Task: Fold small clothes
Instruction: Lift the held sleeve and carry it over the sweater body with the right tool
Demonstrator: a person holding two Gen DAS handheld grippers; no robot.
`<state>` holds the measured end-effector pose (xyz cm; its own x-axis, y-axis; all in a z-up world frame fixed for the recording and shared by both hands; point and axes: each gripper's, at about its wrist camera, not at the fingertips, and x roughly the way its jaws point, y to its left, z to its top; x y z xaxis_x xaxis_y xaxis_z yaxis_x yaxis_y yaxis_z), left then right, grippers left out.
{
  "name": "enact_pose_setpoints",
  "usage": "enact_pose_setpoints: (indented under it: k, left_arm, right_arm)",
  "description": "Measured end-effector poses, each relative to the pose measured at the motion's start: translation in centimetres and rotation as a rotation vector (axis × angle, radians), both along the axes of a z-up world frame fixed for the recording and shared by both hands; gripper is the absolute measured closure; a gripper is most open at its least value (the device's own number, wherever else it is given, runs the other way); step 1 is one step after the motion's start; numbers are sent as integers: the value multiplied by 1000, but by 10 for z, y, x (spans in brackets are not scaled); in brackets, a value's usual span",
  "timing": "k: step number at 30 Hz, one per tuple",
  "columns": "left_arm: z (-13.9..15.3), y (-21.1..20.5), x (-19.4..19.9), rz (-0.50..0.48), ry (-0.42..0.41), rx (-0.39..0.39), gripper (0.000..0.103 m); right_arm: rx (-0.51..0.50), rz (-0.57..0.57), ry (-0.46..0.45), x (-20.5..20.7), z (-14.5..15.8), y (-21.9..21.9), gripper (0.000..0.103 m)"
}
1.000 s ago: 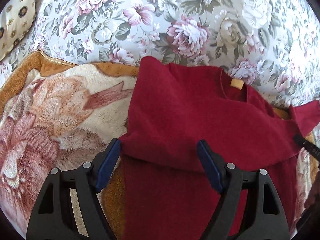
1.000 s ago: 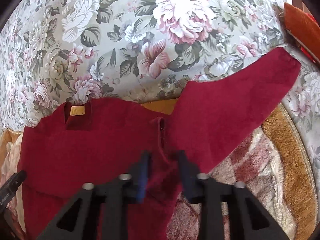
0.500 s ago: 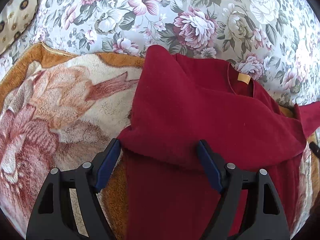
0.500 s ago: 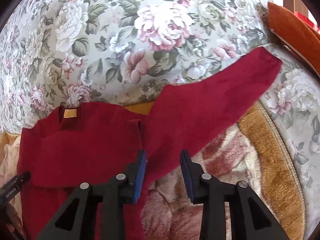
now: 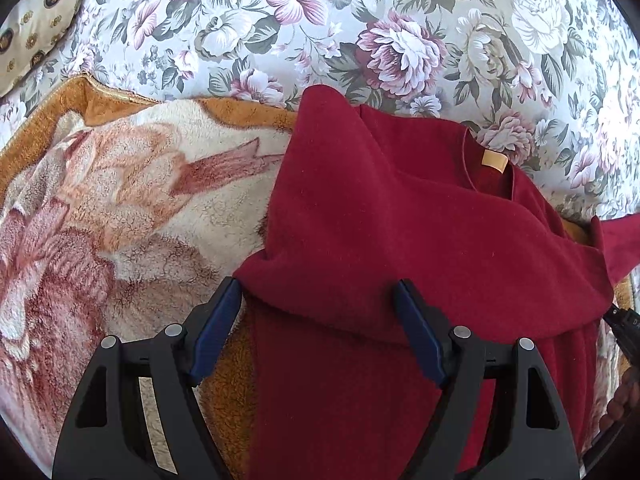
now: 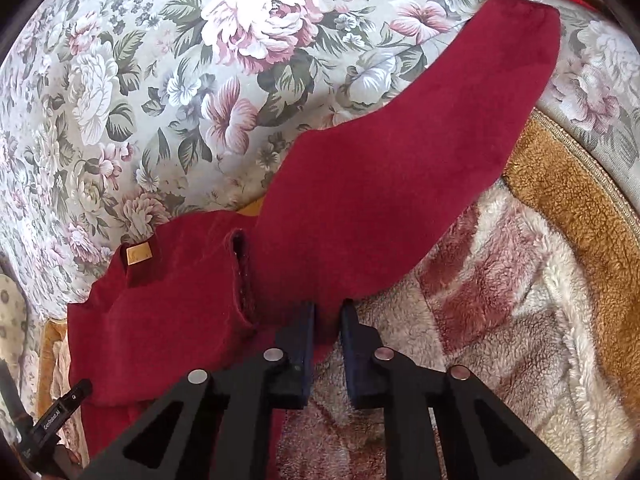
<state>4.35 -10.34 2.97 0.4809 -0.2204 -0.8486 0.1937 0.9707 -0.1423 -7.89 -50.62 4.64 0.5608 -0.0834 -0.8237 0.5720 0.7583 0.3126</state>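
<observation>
Red sweater [image 5: 400, 220] on plush blanket [image 5: 120, 200], left gripper [image 5: 316, 320] fingers spread, right gripper [image 6: 326, 320] fingers pinching its sleeve edge

Dark red sweater [image 5: 400, 216] flat on blanket, one sleeve [image 6: 420, 152] outstretched.

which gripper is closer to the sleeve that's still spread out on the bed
Right. The right gripper is pinching the spread-out sleeve at its base. The left gripper is open at the sweater's opposite side, over the folded-in part.
</observation>
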Motion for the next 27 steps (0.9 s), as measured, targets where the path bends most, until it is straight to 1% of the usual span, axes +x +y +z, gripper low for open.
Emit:
enact_pose_setpoints:
  k: [1, 2, 3, 6, 8, 9, 10, 12, 13, 14, 17, 20, 23, 25, 27]
  left_arm:
    - [0, 0, 1, 1, 1, -3, 24]
    - [1, 0, 1, 2, 3, -8, 24]
    - [1, 1, 1, 2, 3, -11, 24]
    - [2, 0, 1, 1, 2, -9, 24]
    - [3, 1, 0, 2, 6, -14, 24]
    - [5, 2, -1, 3, 6, -21, 24]
    - [7, 3, -2, 5, 3, -27, 24]
    - [14, 4, -4, 9, -20, -35, 24]
    - [18, 4, -5, 9, -33, -37, 24]
    - [22, 5, -6, 7, -46, -39, 24]
    - [26, 6, -6, 6, -47, -53, 24]
    - [24, 8, -5, 7, -24, -75, 24]
    - [22, 6, -5, 2, -20, -72, 24]
    - [23, 3, -6, -7, -28, -64, 24]
    - [24, 0, -8, -22, -36, -57, 24]
  right_arm:
    - [-19, -13, 5, -4, 3, -1, 96]
    - [-56, -34, 16, -6, 5, -3, 100]
    - [-78, -47, 18, -10, 8, -6, 100]
    - [-42, -39, 42, -10, 1, -14, 100]
    - [-26, -27, 13, -14, 4, -14, 100]
    - [0, -33, -22, -19, 9, -18, 100]
    - [7, -60, -54, -26, 15, -25, 96]
    - [-43, -135, -77, -39, 26, -40, 81]
    - [-73, -180, -74, -45, 30, -51, 64]
    - [-82, -217, -70, -49, 32, -62, 58]
    - [-59, -302, -85, -59, 32, -100, 58]
    - [-75, -334, -112, -63, 38, -126, 58]
    - [-138, -335, -107, -56, 45, -144, 58]
    - [-130, -307, -127, -51, 47, -153, 58]
    - [-133, -295, -123, -42, 47, -161, 60]
